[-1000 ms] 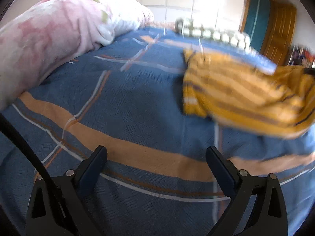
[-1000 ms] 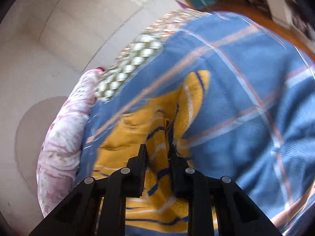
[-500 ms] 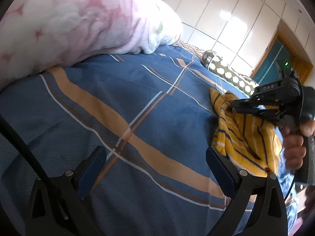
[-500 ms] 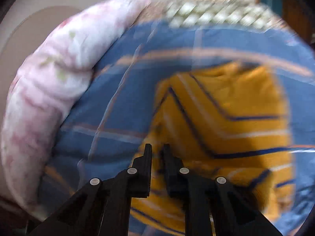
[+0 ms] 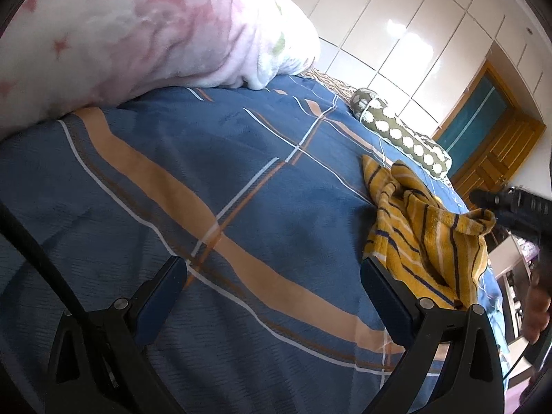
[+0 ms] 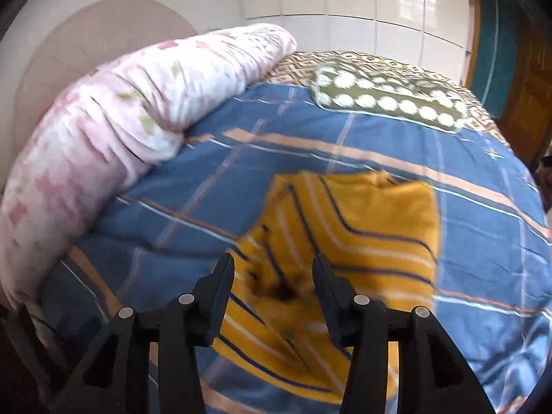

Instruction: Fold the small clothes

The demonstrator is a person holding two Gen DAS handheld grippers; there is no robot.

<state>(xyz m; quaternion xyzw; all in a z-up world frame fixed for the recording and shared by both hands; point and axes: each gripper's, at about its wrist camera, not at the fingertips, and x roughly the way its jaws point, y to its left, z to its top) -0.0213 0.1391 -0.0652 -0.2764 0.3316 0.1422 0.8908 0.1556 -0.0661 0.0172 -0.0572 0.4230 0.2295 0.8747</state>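
Lengthwise, the striped garment (image 6: 348, 241) runs toward the spotted pillow (image 6: 390, 100).

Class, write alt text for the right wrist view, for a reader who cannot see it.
A yellow striped garment lies rumpled on a blue plaid bedspread, just ahead of the open right gripper, whose jaws hold nothing. A pink floral duvet is rolled along the left, and a dotted olive pillow lies at the far edge.
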